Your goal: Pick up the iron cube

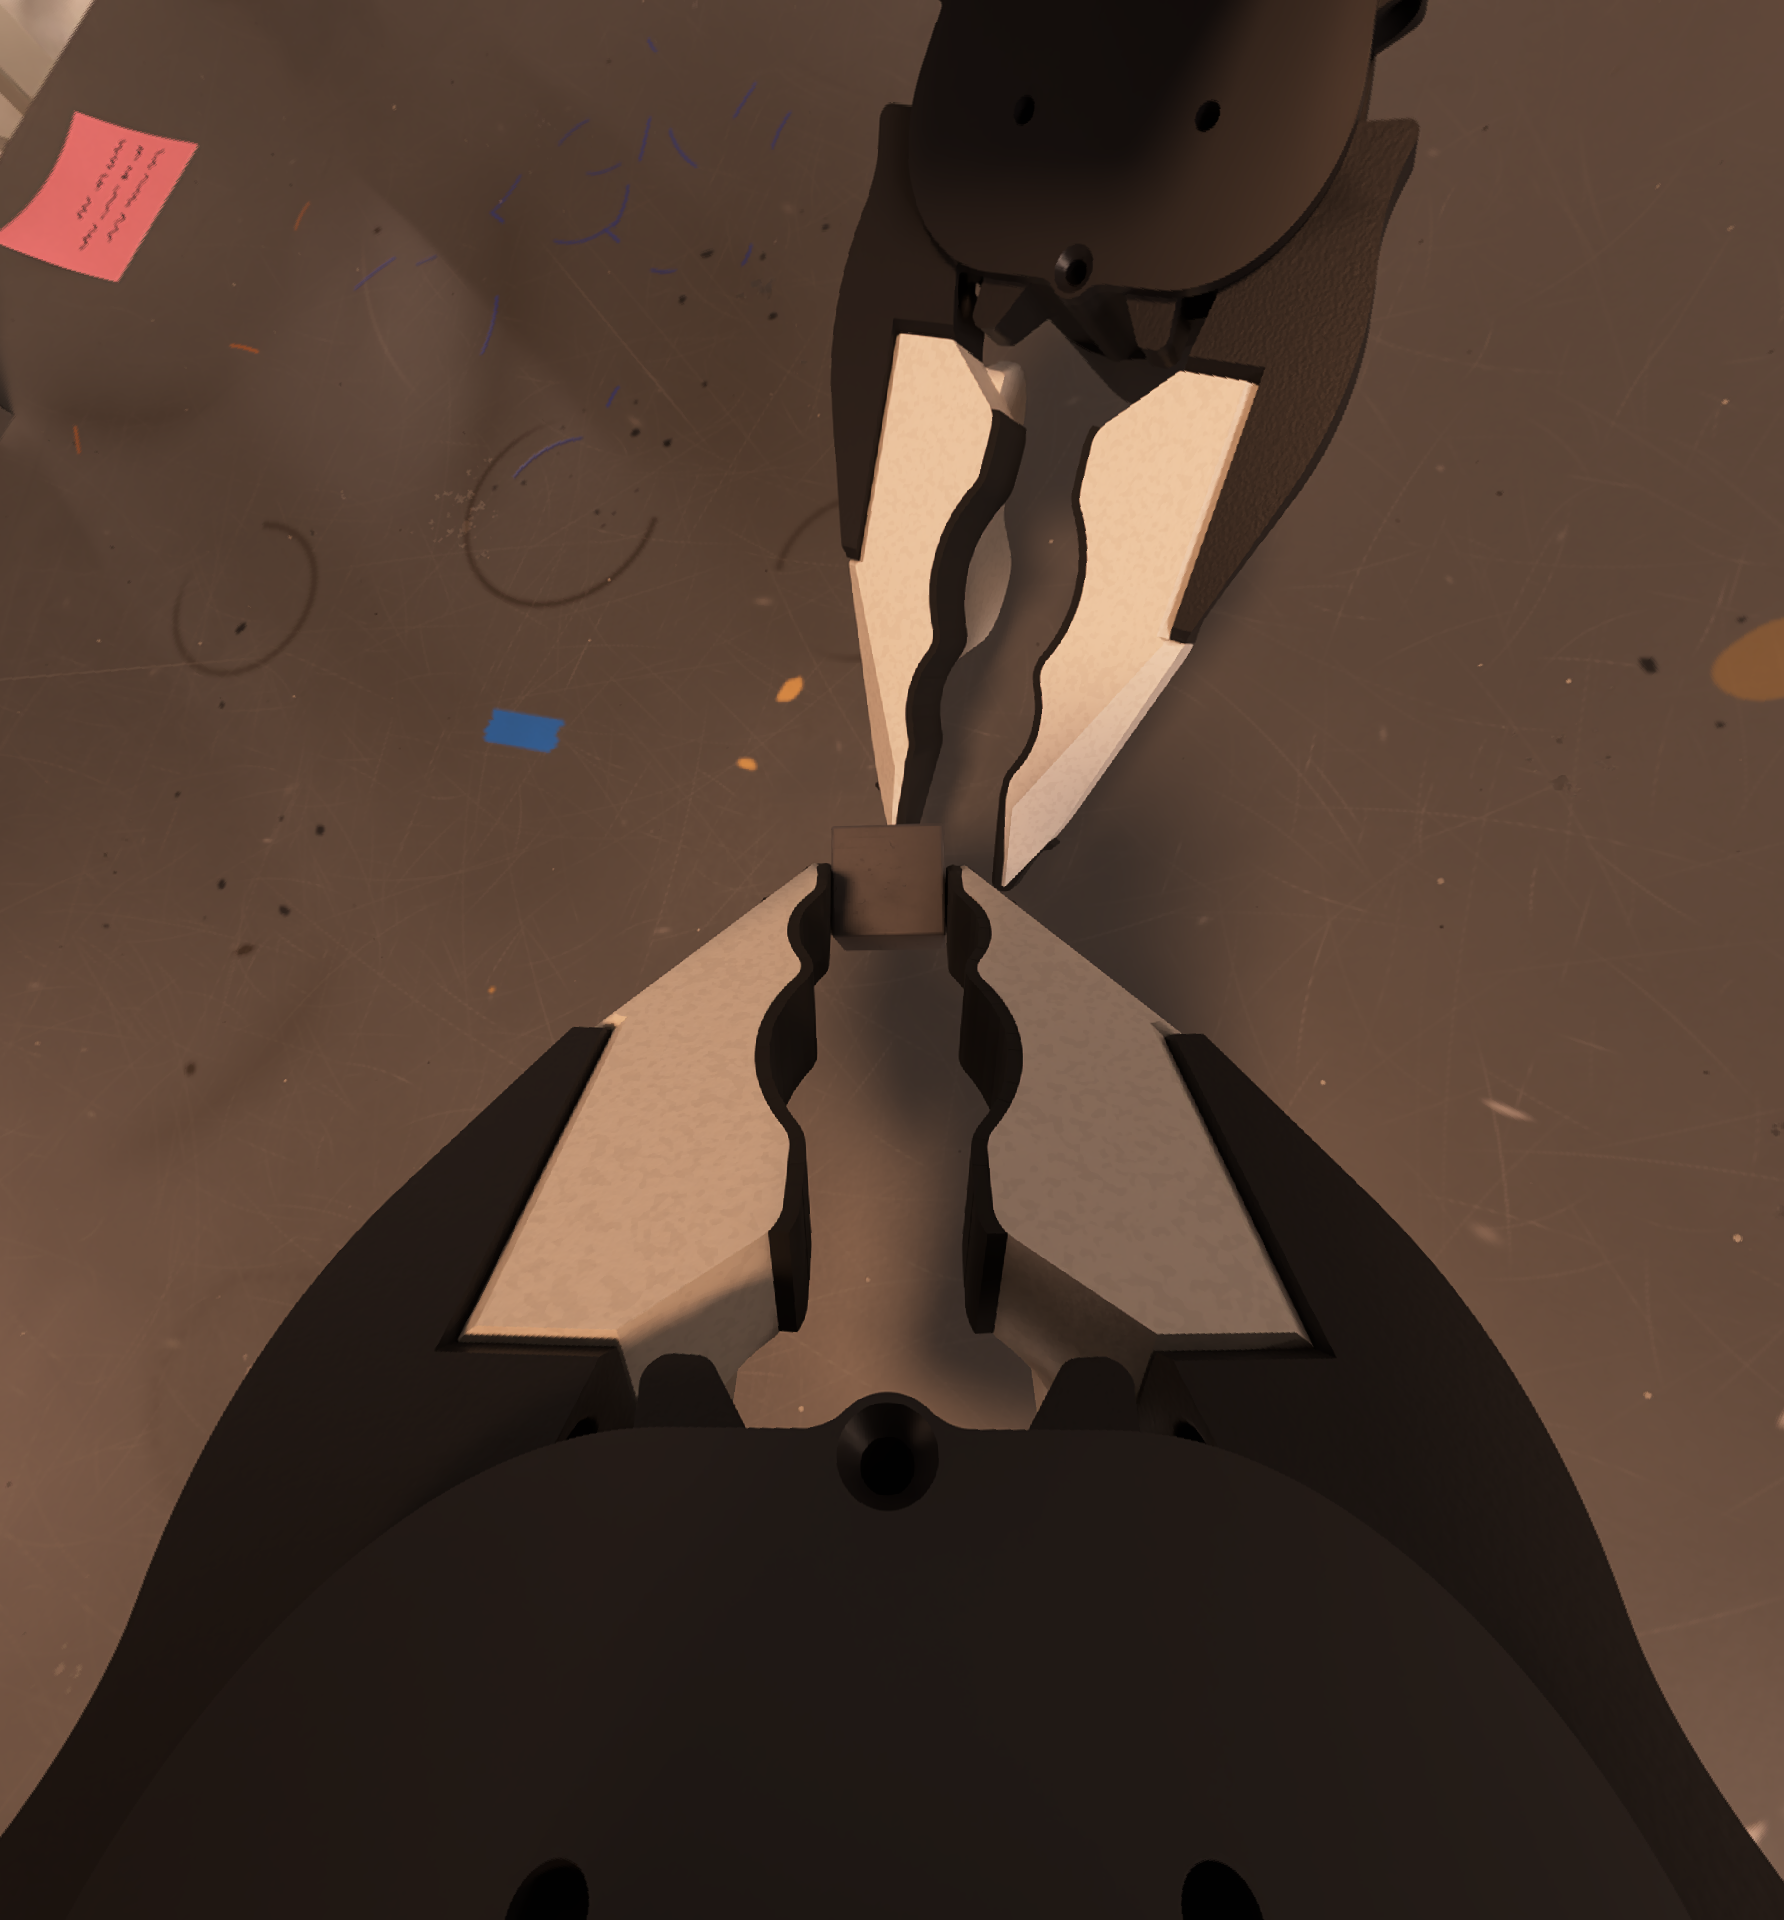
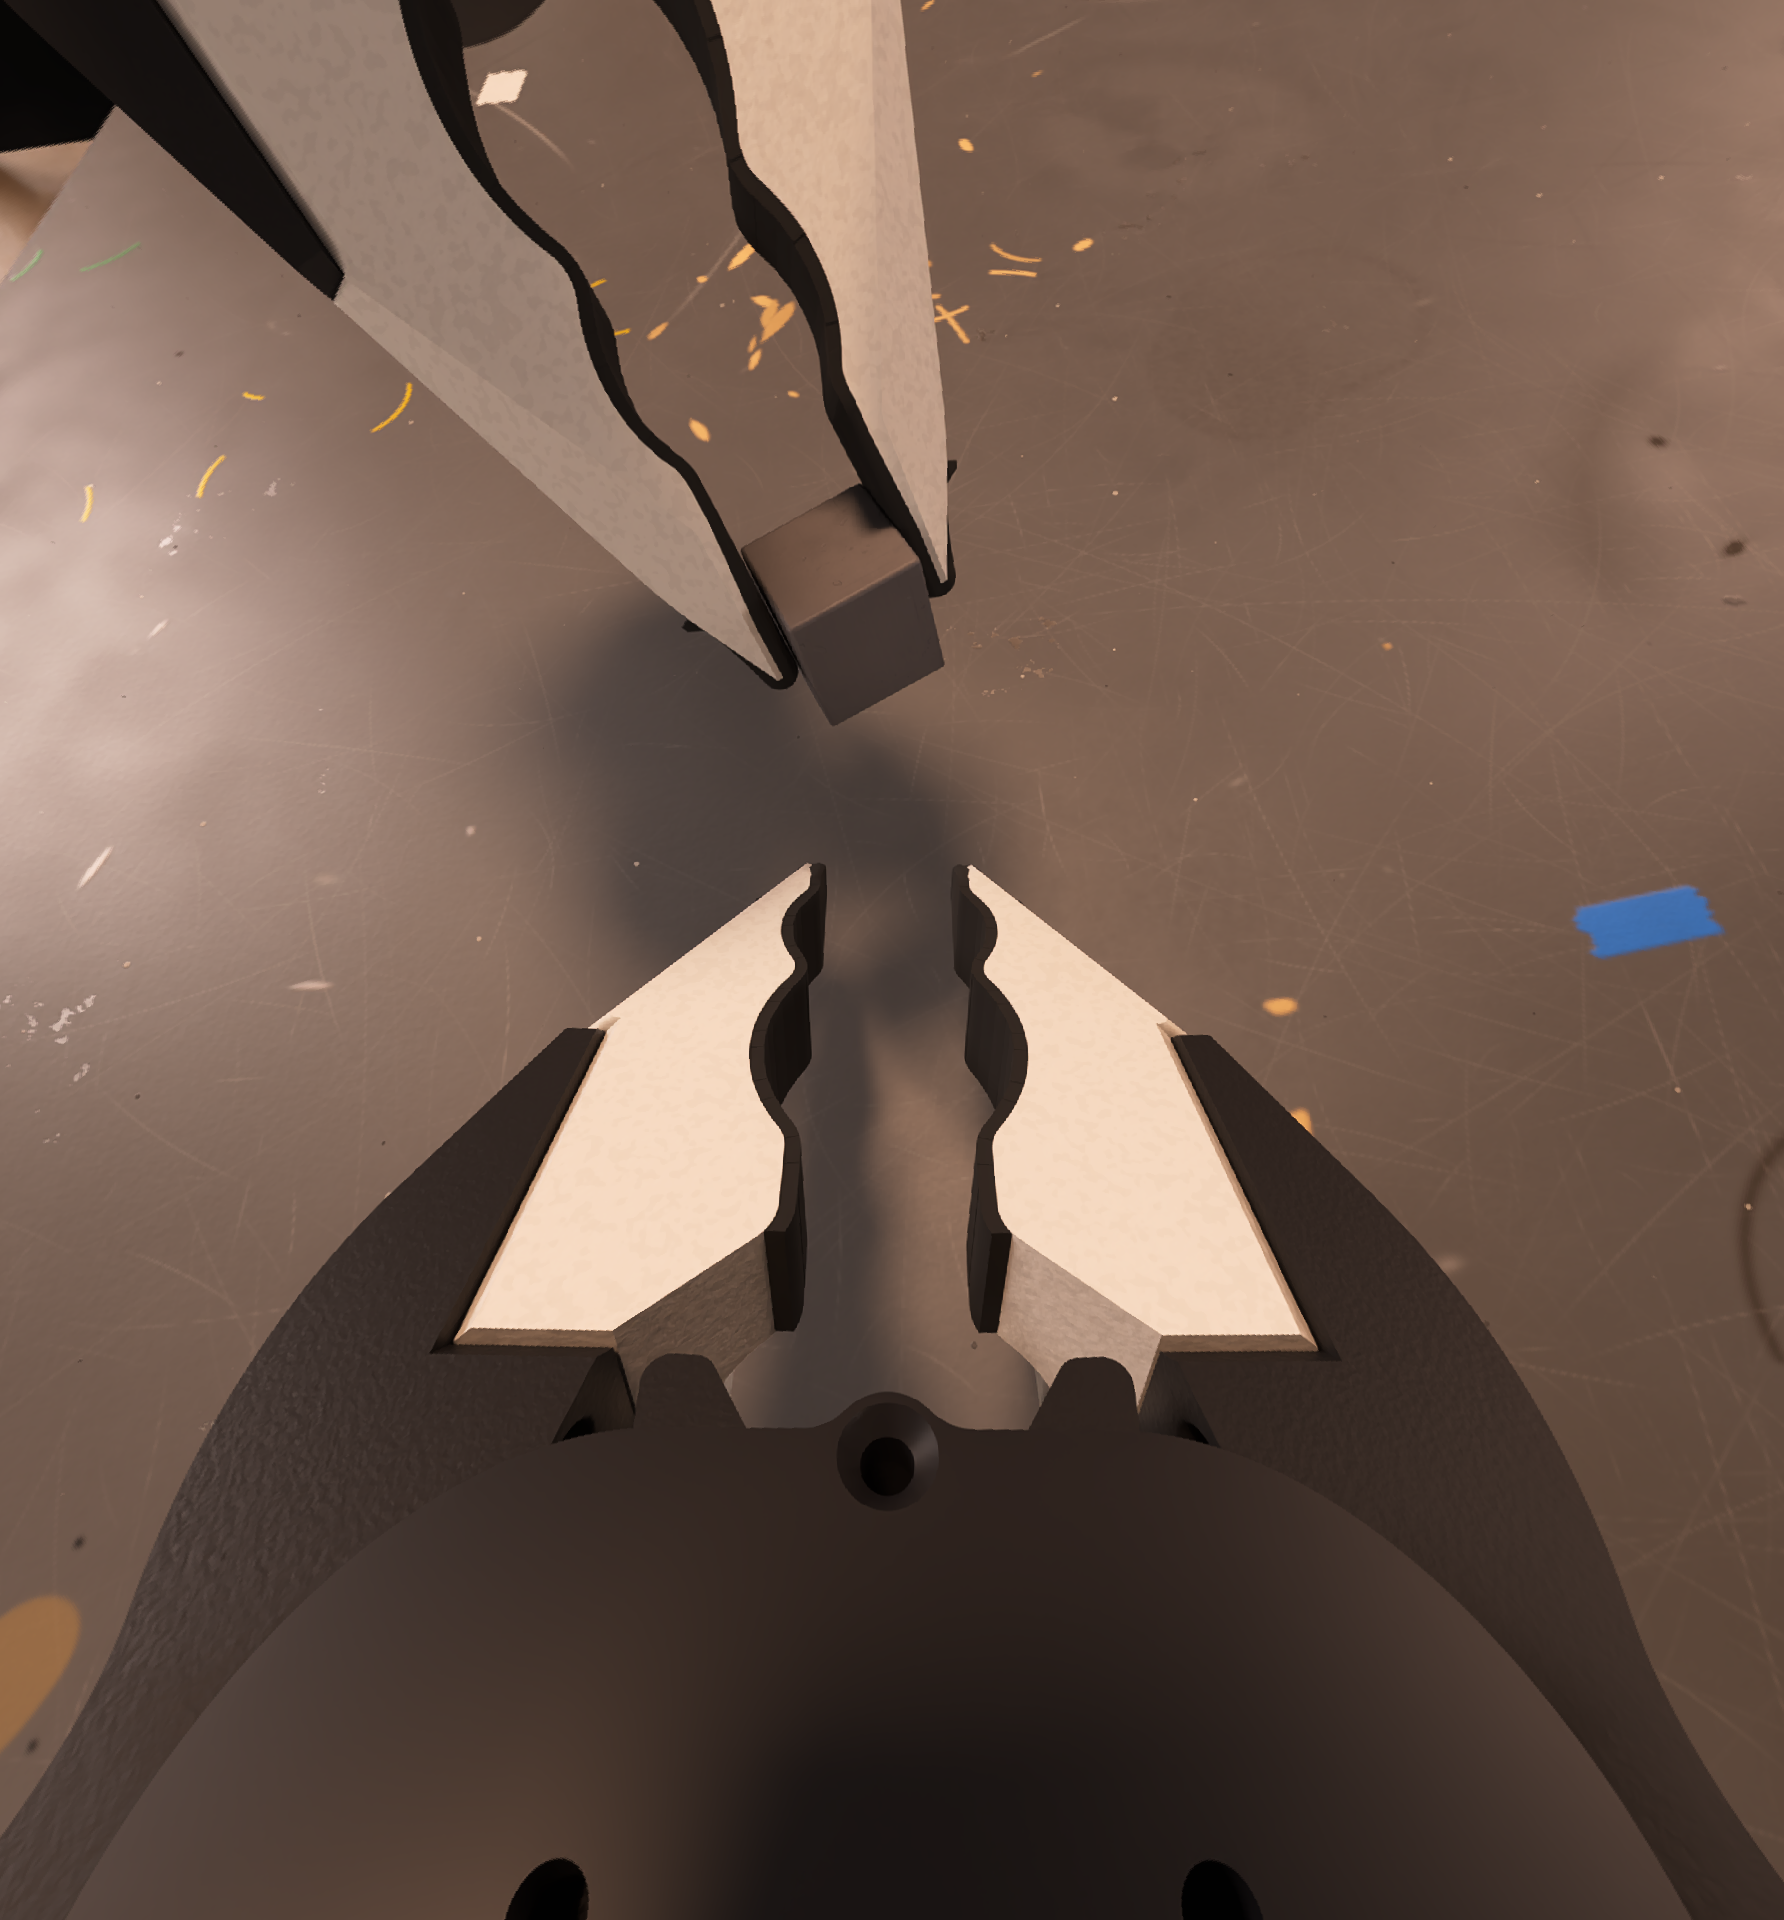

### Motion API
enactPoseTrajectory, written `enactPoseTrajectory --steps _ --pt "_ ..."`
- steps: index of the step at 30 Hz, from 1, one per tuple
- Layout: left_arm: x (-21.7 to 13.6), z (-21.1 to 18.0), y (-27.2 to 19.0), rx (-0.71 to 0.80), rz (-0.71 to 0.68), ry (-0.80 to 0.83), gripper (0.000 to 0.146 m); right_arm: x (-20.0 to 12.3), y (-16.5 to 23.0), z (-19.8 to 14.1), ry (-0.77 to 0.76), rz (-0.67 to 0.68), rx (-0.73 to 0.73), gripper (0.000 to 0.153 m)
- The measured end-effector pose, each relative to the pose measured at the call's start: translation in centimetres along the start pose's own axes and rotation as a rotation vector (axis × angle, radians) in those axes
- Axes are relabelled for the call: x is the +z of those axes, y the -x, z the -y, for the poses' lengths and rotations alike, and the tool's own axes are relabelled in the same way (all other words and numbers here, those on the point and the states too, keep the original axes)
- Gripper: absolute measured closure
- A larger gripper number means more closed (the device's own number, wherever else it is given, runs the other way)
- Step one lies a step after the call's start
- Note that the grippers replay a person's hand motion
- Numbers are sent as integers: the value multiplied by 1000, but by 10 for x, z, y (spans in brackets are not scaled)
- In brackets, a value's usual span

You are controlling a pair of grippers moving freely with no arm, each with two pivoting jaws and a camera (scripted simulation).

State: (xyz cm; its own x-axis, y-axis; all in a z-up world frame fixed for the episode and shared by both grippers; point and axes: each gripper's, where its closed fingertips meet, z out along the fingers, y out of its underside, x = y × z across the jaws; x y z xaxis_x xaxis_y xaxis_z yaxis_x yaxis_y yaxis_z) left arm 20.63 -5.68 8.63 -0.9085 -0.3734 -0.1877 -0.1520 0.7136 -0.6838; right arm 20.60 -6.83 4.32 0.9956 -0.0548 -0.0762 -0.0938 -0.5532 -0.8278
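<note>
- Your left gripper [image 1: 888, 883] has the iron cube [image 1: 888, 883] pinched right at its fingertips, one dark pad pressed on each side face.
- From the right wrist camera, that same cube [image 2: 846, 597] sits clamped between the left gripper's [image 2: 857, 613] pale fingers [image 2: 555, 416], tilted, with one corner pointing down.
- There is a soft dark shadow on the table [image 2: 1387, 623] under the cube, and the cube's lower corner shows no contact with the surface, so it reads as lifted clear.
- Your right gripper [image 2: 888, 883] holds nothing: its fingers stand narrowly parted with only bare tabletop between them.
- The right gripper's tips are near the cube but apart from it, pointing towards it from the opposite side.
- In the left wrist camera, the right gripper [image 1: 955, 831] comes in from the far side, its tips just beyond the cube.
- Around you on the scuffed brown table [image 1: 1490, 935]: a blue tape scrap [image 1: 522, 729] to the left, a pink sticky note [image 1: 93, 195] far left near the edge, and an orange blotch [image 1: 1776, 660] out right.
</note>
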Motion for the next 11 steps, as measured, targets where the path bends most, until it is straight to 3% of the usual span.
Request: enactPoseTrajectory --steps 11 --pt "-3 -3 3 -64 -22 -50 125 0 0 2 -15 6 -1 129"
